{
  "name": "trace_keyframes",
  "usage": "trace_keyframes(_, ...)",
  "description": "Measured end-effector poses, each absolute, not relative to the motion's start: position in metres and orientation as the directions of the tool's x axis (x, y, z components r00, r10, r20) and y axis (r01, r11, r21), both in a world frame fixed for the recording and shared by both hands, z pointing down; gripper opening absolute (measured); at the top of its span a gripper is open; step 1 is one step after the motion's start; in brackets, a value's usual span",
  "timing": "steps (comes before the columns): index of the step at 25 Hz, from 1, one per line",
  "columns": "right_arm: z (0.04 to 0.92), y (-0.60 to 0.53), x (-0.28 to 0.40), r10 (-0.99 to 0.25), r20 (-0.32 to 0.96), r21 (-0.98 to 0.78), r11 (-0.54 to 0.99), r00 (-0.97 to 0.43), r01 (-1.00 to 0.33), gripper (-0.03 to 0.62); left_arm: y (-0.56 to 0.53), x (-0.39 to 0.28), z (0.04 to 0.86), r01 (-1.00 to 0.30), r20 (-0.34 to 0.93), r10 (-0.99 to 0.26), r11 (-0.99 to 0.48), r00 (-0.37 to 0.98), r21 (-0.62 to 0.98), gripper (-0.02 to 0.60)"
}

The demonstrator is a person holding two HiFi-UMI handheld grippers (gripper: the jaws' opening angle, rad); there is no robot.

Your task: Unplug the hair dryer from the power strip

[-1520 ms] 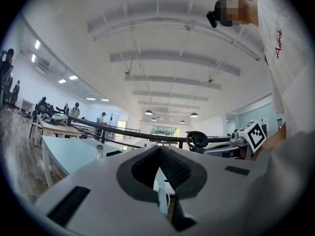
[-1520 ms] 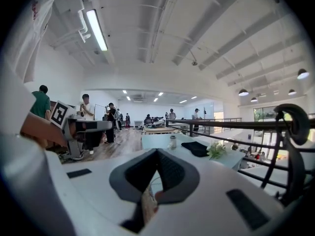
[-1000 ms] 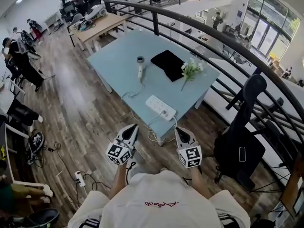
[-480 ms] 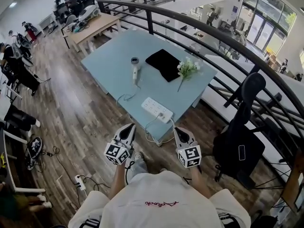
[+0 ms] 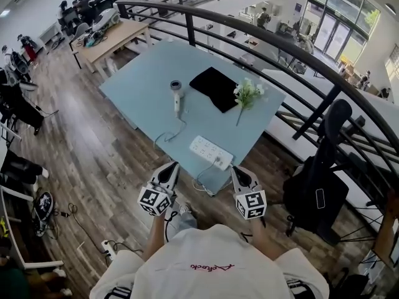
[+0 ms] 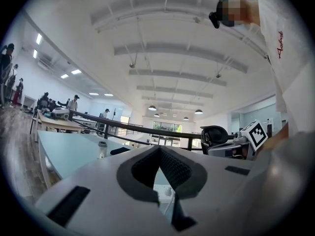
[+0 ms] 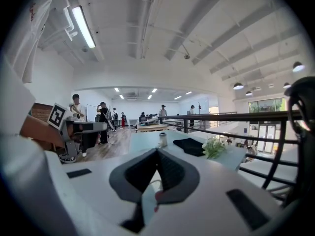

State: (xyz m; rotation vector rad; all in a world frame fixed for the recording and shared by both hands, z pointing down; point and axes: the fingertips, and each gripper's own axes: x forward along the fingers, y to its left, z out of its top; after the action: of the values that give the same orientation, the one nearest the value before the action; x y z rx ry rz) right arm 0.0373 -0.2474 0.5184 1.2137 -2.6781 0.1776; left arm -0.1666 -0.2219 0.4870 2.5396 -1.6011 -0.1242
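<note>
We're holding left gripper (image 5: 171, 169) and right gripper (image 5: 239, 173) near the bench (image 5: 140, 83) edge, fingers closed on nothing. Dryer (image 5: 177, 96) cord (image 5: 173, 132) is running to the strip (image 5: 209, 152).

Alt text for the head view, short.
From above: a person holds the left gripper and right gripper, both shut, short of a pale blue table with a white power strip at its near edge. Behind it lie a white hair dryer, a black cloth and white flowers.
</note>
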Motion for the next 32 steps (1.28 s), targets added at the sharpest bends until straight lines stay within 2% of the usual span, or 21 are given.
trace_keyframes(10, 0.512, -0.296, -0.02, -0.793, 0.231, -0.025, 0.575, -0.564, -0.818, 0.017, -0.287, -0.232, 0.48, -0.847, 0.001, -0.857, -0.51, 0.516, 0.151, 0.008)
trace_keyframes(20, 0.516, -0.322, -0.065, -0.848, 0.255, -0.014, 0.478, -0.465, -0.878, 0.017, -0.338, -0.267, 0.493, -0.764, 0.017, -0.773, -0.623, 0.634, 0.164, 0.008)
trace_keyframes(32, 0.54, -0.332, -0.054, -0.876, 0.293, -0.03, 0.393, -0.384, -0.919, 0.017, -0.377, -0.248, 0.519, -0.693, 0.07, -0.692, -0.705, 0.719, 0.153, 0.008)
